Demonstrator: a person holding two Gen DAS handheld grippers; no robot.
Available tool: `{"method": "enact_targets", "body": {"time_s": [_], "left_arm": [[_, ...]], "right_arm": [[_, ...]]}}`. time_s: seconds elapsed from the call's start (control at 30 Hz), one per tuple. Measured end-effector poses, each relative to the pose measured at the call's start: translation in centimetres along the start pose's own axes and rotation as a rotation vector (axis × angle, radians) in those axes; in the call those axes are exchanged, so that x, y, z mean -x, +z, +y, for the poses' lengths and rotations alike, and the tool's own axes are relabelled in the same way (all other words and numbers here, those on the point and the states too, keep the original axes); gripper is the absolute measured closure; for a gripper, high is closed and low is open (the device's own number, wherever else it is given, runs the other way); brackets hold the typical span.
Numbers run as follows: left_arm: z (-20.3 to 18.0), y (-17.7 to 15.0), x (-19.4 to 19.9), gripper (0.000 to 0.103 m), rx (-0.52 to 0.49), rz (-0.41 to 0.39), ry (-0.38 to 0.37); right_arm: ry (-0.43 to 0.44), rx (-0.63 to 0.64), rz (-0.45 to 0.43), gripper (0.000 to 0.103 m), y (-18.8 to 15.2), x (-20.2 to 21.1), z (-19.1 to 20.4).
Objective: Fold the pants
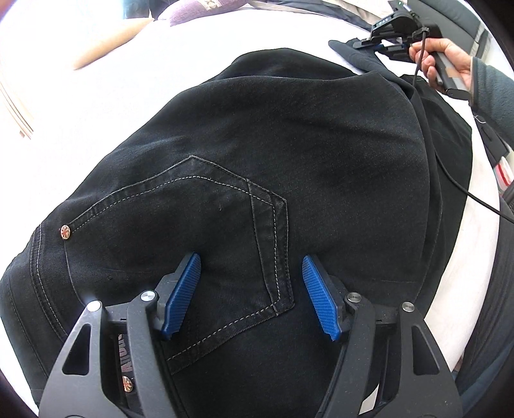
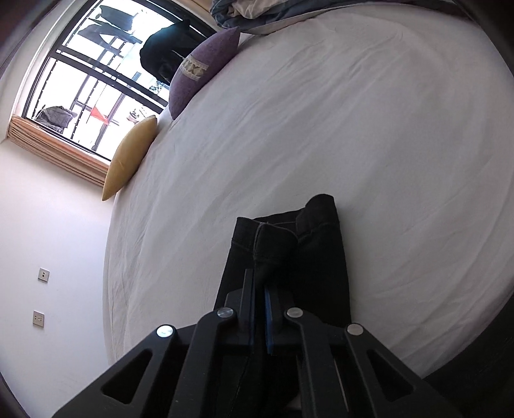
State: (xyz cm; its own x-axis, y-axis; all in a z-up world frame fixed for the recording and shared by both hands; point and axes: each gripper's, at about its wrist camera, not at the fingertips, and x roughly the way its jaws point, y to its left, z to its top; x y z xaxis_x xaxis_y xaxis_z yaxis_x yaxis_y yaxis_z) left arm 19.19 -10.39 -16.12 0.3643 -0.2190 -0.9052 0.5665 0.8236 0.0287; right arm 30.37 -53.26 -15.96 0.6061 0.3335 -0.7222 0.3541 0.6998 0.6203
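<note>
Black jeans (image 1: 263, 154) lie on a white bed sheet (image 1: 135, 74), seat side up, with a stitched back pocket (image 1: 199, 225) showing. My left gripper (image 1: 251, 267) is open just above the pocket, its blue pads (image 1: 181, 295) on either side of the pocket's edge, holding nothing. My right gripper (image 1: 382, 45) shows at the far right of the left wrist view, held by a hand. In the right wrist view my right gripper (image 2: 259, 289) is shut on a fold of the black jeans (image 2: 289, 244), near the leg ends.
A yellow cushion (image 2: 130, 157) and a purple cushion (image 2: 202, 74) lie along the bed's far edge under a window (image 2: 80, 80). Rumpled bedding (image 2: 257, 13) sits at the bed's top. A black cable (image 1: 449, 173) runs across the jeans' right side.
</note>
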Motion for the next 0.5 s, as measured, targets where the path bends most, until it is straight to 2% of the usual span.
{"method": "enact_targets", "body": {"time_s": [0.17, 0.3, 0.4, 0.5], "left_arm": [[0.4, -0.8, 0.5, 0.039, 0.012, -0.004, 0.004], [0.8, -1.4, 0.8, 0.039, 0.037, -0.008, 0.004], [1.0, -1.4, 0.9, 0.038, 0.049, -0.006, 0.009], [1.2, -1.3, 0.8, 0.038, 0.057, -0.002, 0.007]], "right_arm": [[0.048, 0.024, -0.092, 0.099, 2.0, 5.0, 2.9], [0.117, 0.014, -0.224, 0.099, 1.8, 12.4, 2.6], [0.128, -0.055, -0.305, 0.099, -1.0, 17.6, -1.0], [0.094, -0.173, -0.355, 0.099, -5.8, 20.8, -7.0]]}}
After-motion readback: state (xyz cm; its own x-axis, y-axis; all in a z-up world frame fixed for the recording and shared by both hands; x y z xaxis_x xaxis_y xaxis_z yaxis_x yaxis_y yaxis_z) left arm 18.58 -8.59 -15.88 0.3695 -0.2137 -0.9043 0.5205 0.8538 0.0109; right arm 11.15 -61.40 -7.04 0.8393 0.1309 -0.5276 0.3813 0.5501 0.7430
